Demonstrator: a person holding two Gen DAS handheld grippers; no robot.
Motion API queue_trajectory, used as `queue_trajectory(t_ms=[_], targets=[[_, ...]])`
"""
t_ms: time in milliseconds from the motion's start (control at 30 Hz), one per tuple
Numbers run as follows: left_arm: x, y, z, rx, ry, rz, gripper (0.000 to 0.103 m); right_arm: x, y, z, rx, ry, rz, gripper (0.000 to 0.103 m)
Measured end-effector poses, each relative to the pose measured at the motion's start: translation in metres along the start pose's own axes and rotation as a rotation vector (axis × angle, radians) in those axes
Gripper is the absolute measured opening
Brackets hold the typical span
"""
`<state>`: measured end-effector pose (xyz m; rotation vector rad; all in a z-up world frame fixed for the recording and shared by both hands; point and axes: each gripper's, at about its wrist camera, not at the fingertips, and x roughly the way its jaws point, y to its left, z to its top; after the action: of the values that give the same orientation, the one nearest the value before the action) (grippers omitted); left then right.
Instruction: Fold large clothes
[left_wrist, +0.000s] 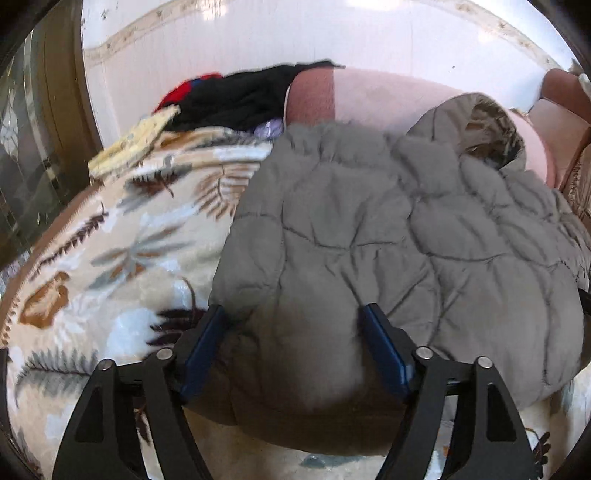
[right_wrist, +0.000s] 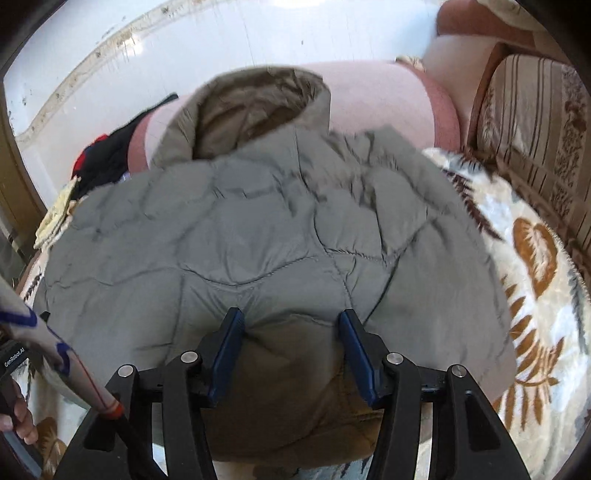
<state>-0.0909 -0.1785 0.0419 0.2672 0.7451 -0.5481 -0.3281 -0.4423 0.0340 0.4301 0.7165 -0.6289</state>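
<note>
My left gripper (left_wrist: 293, 314): jaws spread wide, clamping bunched hem of grey quilted jacket (left_wrist: 369, 221). My right gripper (right_wrist: 291, 317): narrower, pinching same hem. Jacket lies spread over leaf-print blanket (left_wrist: 122, 240), hood (right_wrist: 255, 107) against pink cushion (right_wrist: 376, 99). Dark clothes pile (left_wrist: 236, 96) beyond.

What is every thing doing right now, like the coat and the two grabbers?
Coat: spread flat on the blanket, hood up top.
Hood: open, lining showing.
Left gripper: near edge of coat bunched between its fingers.
Right gripper: near edge of coat bunched between its fingers.
Blanket: spread out under the coat.
Dark clothes: heaped, unfolded.
</note>
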Motion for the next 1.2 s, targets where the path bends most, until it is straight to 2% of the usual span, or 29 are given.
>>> queue_trajectory(t_ms=[100, 233, 367, 400, 500, 600, 700, 967, 1200], targets=[[0.009, -0.001, -0.003, -0.010, 0.025, 0.003, 0.079, 0.008, -0.001, -0.006, -0.018, 0.009, 0.004, 0.058], [-0.001, -0.005, -0.006, -0.023, -0.041, 0.034, 0.079, 0.005, 0.002, -0.008, -0.024, -0.005, -0.006, 0.059], [-0.025, -0.011, -0.001, -0.023, -0.125, 0.054, 0.078, -0.019, 0.010, -0.006, -0.036, -0.101, -0.019, 0.058], [-0.031, -0.013, 0.000, -0.024, -0.148, 0.053, 0.078, -0.030, 0.017, -0.005, -0.061, -0.150, -0.008, 0.058], [-0.047, -0.022, 0.000, -0.013, -0.202, 0.031, 0.078, -0.045, 0.037, -0.004, -0.111, -0.208, 0.041, 0.058], [-0.049, -0.033, -0.002, 0.017, -0.191, -0.014, 0.078, -0.041, 0.056, -0.011, -0.154, -0.181, 0.091, 0.058], [-0.039, -0.041, -0.005, 0.051, -0.160, -0.013, 0.078, -0.028, 0.067, -0.020, -0.183, -0.131, 0.095, 0.058], [-0.027, -0.047, -0.011, 0.074, -0.138, 0.000, 0.078, -0.011, 0.057, -0.024, -0.163, -0.071, 0.129, 0.058], [-0.024, -0.048, -0.014, 0.093, -0.138, 0.012, 0.078, -0.009, 0.059, -0.026, -0.168, -0.060, 0.137, 0.059]])
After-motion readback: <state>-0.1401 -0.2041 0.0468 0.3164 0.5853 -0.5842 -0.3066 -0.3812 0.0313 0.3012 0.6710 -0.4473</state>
